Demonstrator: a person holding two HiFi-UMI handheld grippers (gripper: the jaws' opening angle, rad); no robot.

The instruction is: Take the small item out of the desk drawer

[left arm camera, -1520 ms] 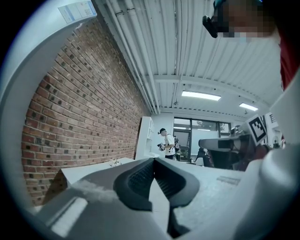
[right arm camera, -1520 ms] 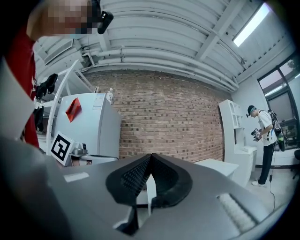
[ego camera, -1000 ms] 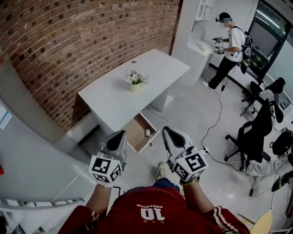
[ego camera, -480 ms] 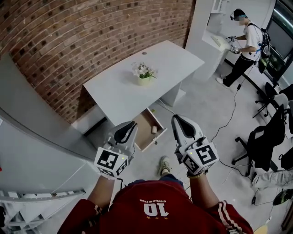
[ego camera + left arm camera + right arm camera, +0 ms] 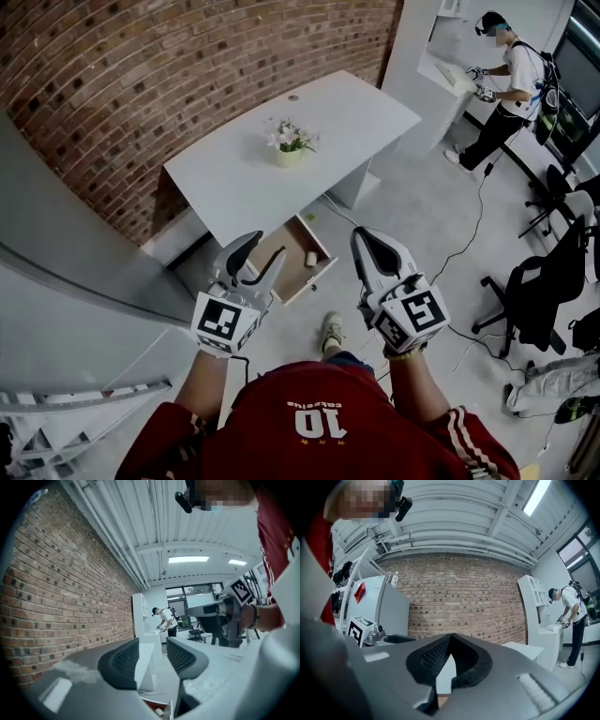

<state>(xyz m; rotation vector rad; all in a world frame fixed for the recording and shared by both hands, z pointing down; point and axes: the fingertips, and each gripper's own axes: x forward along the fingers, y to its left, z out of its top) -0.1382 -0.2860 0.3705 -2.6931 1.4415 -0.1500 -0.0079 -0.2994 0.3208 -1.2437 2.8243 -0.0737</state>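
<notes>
So this one's at the reach-in stage, I reckon: the drawer [image 5: 317, 276] is already hanging open under the near edge of the white desk [image 5: 253, 178], and the small item [image 5: 307, 258], a pale little block, is sitting inside it toward the right side, not picked up yet. The left gripper [image 5: 262, 251] is hovering just above the drawer's left part with its jaws opening up, and nothing's between them. The right gripper [image 5: 366, 246] is hanging just right of the drawer with its jaws closed tight together, holding nothing. Looks to me like the left one's getting ready for the grab, so the next move is probably dropping down into the drawer, sliding right to straddle the block, then closing on it and lifting straight up. Things I'd be watching: the drawer's front panel and side walls are boxing the item in, and the desk's near edge is overhanging the far end, so coming in from above and the near side seems safest. Plenty of open floor on the right, though a cable [image 5: 466, 239] is trailing there and an office chair [image 5: 534, 300] is parked farther right. The flower pot [image 5: 289, 148] is sitting well clear up on the desktop, and the brick wall [image 5: 169, 66] is beyond the desk.
</notes>
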